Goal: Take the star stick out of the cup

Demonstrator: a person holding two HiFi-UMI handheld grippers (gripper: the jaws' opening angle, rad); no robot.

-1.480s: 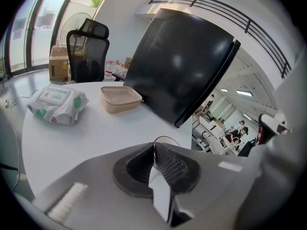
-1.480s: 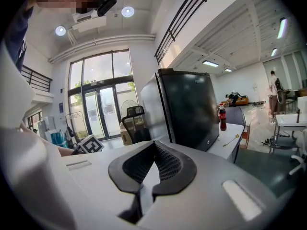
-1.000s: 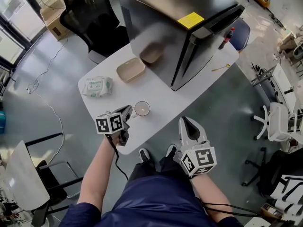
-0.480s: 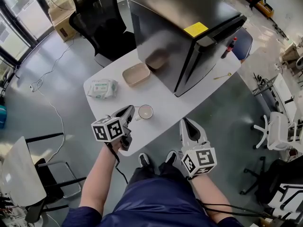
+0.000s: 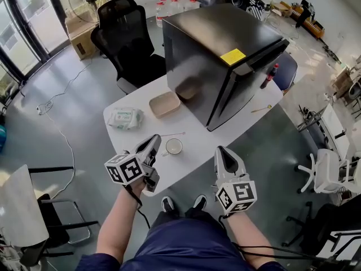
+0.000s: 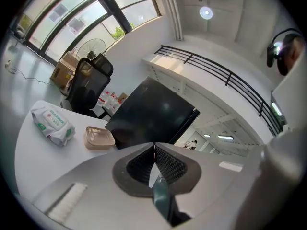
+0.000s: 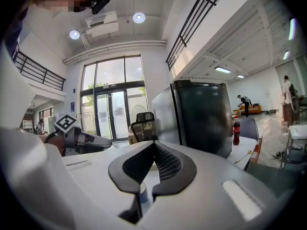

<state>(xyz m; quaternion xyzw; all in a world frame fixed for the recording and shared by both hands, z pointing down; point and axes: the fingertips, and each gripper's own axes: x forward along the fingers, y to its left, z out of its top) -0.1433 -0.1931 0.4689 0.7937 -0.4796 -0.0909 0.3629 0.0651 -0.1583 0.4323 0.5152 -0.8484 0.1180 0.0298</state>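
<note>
Left tool (image 5: pixel 154 141) and right tool (image 5: pixel 222 151) are both pressed together and empty. The thin pale star stick (image 5: pixel 172 134) lies flat on the white tabletop (image 5: pixel 197 143), just ahead of the left tool, beside the small white round cup (image 5: pixel 174 146). Removal appears complete.

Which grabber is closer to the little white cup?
The left gripper: its closed tips are right beside the cup. The right gripper is farther away, on the cup's other side.
</note>
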